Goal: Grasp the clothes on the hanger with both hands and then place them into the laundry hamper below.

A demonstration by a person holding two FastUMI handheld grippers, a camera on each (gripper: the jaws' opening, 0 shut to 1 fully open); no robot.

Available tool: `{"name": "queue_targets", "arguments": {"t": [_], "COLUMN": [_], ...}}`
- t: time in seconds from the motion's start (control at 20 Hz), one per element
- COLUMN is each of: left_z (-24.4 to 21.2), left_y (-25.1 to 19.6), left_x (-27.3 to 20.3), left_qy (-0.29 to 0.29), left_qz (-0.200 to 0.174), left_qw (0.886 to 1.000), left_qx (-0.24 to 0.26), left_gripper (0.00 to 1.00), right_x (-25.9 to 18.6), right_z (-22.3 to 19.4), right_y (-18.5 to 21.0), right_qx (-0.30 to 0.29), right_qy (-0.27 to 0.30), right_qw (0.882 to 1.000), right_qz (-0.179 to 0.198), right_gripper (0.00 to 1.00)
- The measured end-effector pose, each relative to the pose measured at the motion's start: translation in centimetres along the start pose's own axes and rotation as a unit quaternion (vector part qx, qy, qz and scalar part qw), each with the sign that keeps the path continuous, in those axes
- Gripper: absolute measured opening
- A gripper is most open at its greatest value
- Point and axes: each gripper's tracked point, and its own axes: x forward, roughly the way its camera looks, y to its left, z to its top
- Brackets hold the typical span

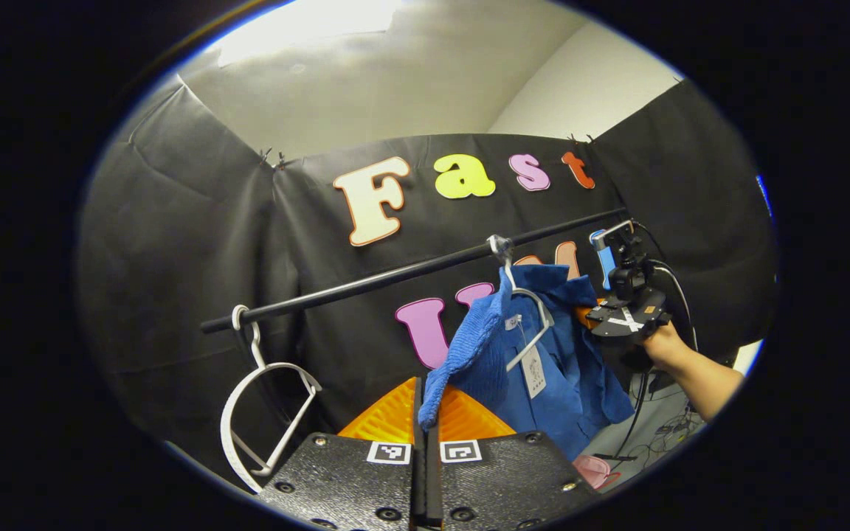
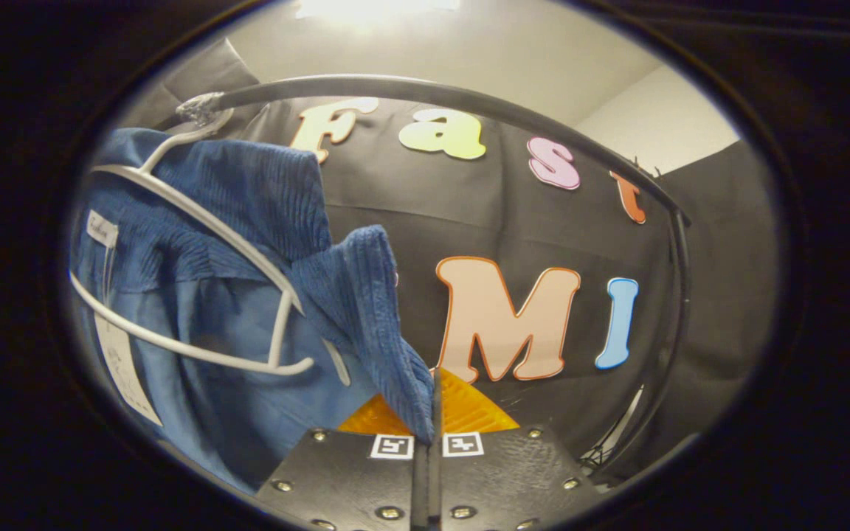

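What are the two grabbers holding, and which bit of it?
Both pinch the blue shirt: the left gripper a shoulder edge, the right gripper the other shoulder edge.

Both fingers of the left hand-held gripper (image 1: 425, 402) sit pressed together. The right hand-held gripper (image 2: 436, 402) is likewise clamped, held up by a hand (image 1: 665, 343) with bare forearm.

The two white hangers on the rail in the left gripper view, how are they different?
The hanger near the rail's end is bare; the other hanger carries the blue garment. The bare one hangs free with nothing near it, while the loaded one's garment is pinched by the left gripper at one shoulder. Both are white and hook over the same black rail.
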Motion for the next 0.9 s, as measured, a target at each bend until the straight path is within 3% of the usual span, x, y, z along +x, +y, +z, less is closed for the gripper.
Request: {"name": "queue_targets", "arguments": {"t": [0.15, 0.55, 0.9], "left_z": [0.3, -2.5, -5.8], "left_y": [2.9, 0.7, 1.4], "left_x": [1.0, 5.9, 6.7], "left_qy": [-0.006, -0.002, 0.005], "left_qz": [0.043, 0.028, 0.044], "left_qw": [0.998, 1.000, 0.999], "left_qx": [0.035, 0.007, -0.031], "left_gripper": [0.00, 0.00, 0.00], "right_x": [1.4, 6.5, 6.1], "right_z": [0.9, -2.6, -8.0], "right_y": [-0.3, -1.1, 2.3], "right_qx": [0.014, 0.024, 0.008], "right_qy": [-0.012, 0.031, 0.091], "right_qw": [1.000, 0.999, 0.996], "right_qz": [-0.007, -0.017, 0.025], "right_gripper": [0.00, 0.03, 0.00]}}
